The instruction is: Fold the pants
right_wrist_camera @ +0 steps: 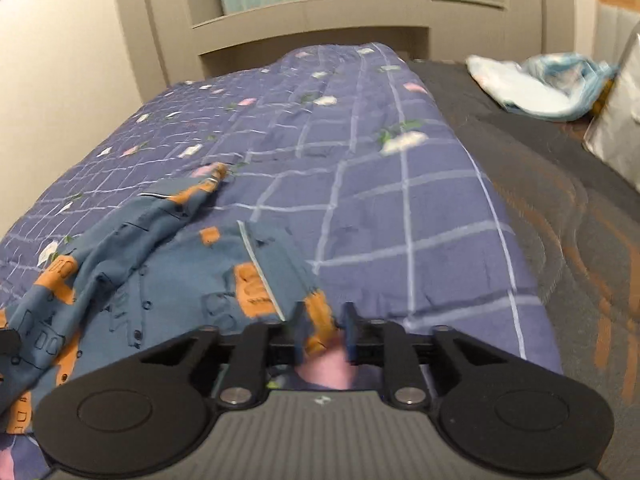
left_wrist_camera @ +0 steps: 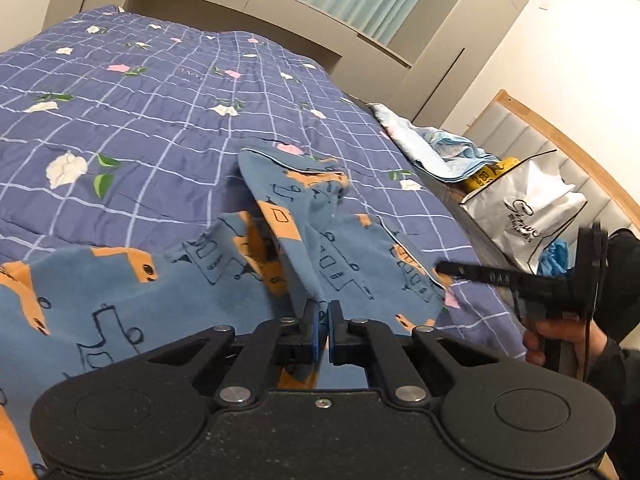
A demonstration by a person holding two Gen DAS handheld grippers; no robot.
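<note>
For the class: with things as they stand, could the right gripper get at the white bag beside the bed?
Probably not yet. The right gripper has a corner of the pants between its fingers, while the white bag stands off past the quilt. Nothing blocks the way, but it must let go first.

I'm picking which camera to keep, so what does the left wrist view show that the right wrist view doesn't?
Only the left wrist view: the right gripper from the side, the hand holding it, the printed front of the white bag, and the left gripper shut on the pants.

Only the right wrist view: pants fabric between the right gripper's fingers, and the dark mattress.

Both: pants, blue quilt, light blue cloth.
</note>
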